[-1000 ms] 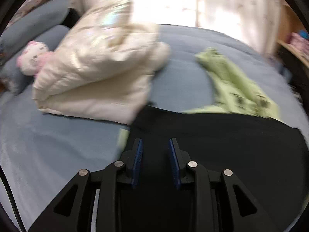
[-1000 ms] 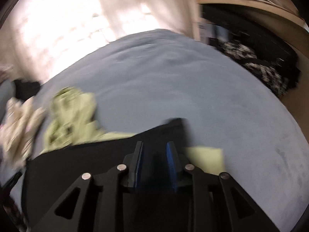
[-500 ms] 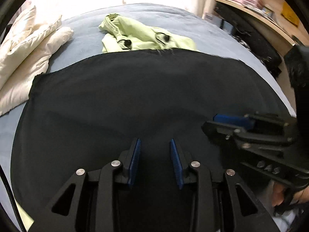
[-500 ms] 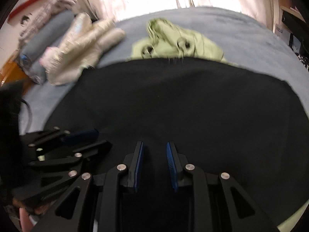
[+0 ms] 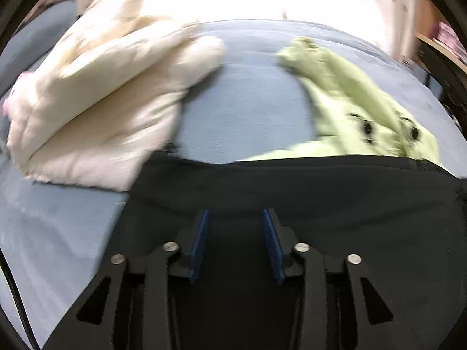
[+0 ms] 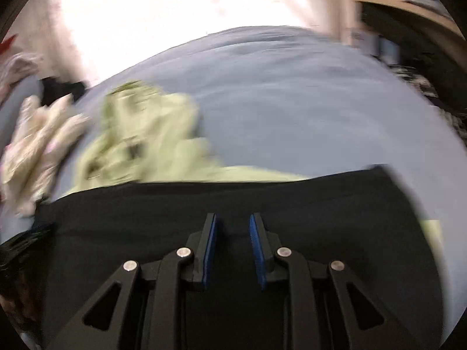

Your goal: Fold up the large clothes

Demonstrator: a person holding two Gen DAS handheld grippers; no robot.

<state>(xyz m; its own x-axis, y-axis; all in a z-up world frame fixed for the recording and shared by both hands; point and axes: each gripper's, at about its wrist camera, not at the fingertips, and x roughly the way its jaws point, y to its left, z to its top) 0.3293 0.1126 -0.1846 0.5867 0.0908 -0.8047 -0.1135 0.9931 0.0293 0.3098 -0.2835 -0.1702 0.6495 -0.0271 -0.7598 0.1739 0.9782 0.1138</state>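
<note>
A large black garment lies spread on the blue bed and fills the lower part of both views. My left gripper hovers over its left part, jaws apart with nothing between the blue pads. My right gripper is over its right part, jaws apart and empty. A light green garment lies crumpled beyond the black one's far edge, also in the right wrist view. Both views are motion-blurred.
A folded cream puffer jacket sits at the far left of the blue bed, and shows in the right wrist view. Bright curtains stand behind. A wooden shelf and dark items are at the right.
Half a second ago both grippers looked down over the black garment side by side. Now both views have swung up and apart, showing its far edge, the jacket and the green garment.
</note>
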